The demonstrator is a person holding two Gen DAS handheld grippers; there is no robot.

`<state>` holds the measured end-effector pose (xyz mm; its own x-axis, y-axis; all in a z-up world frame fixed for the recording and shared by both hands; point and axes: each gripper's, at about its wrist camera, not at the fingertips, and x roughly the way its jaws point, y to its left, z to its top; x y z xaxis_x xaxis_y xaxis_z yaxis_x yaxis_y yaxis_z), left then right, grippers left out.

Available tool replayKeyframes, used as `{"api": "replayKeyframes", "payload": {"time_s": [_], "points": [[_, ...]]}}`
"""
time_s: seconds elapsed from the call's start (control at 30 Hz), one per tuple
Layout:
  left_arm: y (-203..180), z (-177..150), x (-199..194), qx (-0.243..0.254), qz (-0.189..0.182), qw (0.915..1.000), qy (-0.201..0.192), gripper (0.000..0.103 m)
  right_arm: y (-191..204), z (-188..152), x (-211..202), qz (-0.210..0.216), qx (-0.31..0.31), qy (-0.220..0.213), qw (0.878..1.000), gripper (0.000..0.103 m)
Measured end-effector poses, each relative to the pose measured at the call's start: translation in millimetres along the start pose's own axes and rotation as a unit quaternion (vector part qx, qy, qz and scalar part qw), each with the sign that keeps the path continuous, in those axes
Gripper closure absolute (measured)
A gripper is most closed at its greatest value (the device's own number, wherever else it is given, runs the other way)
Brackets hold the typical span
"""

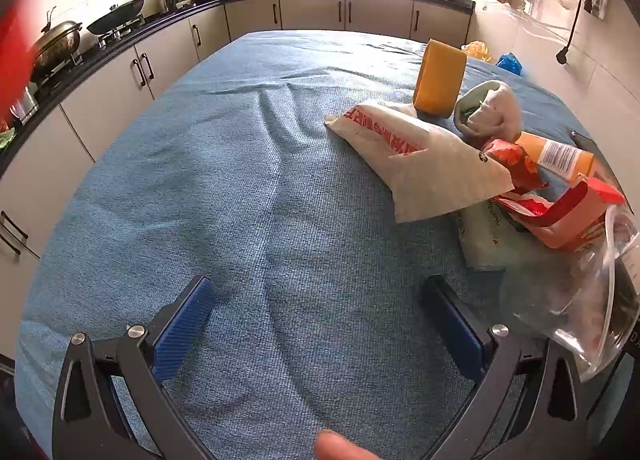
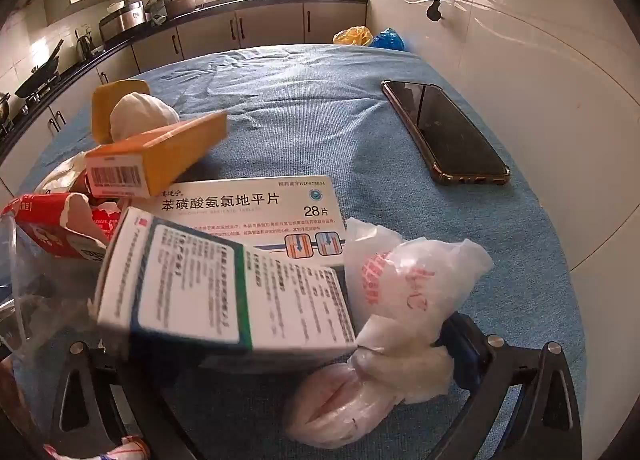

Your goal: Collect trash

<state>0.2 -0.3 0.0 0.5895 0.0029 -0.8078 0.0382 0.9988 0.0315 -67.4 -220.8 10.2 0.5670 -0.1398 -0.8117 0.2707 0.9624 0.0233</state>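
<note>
While both claws hang wide open and empty, nothing's been picked up yet
Trash pile [image 1: 500, 164] sits right of left claw [image 1: 316, 324] on the blue-clothed counter [image 1: 240, 180]; right claw [image 2: 280, 372] needs to close on the pill box [image 2: 224, 292] in front of it

The trash pile [image 2: 192, 220] lies along the bench's [image 2: 320, 132] left side. A phone [image 2: 444, 132] lies near the right edge, well apart. A crumpled bag [image 2: 404, 280] rests just right of the boxes [image 2: 248, 216].

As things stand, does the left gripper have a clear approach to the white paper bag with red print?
Probably yes: the left gripper is open, and only bare blue cloth lies before the white paper bag.
</note>
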Motion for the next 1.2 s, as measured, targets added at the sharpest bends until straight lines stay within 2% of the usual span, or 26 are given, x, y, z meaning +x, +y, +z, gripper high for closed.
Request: {"api": "replayKeyframes", "payload": {"time_s": [1.2], "points": [[-0.8,0.7,0.2,-0.002,-0.003,1.0,0.001,0.0,0.0,2.0,1.7,-0.004,-0.003,-0.002,1.0,0.0]]}}
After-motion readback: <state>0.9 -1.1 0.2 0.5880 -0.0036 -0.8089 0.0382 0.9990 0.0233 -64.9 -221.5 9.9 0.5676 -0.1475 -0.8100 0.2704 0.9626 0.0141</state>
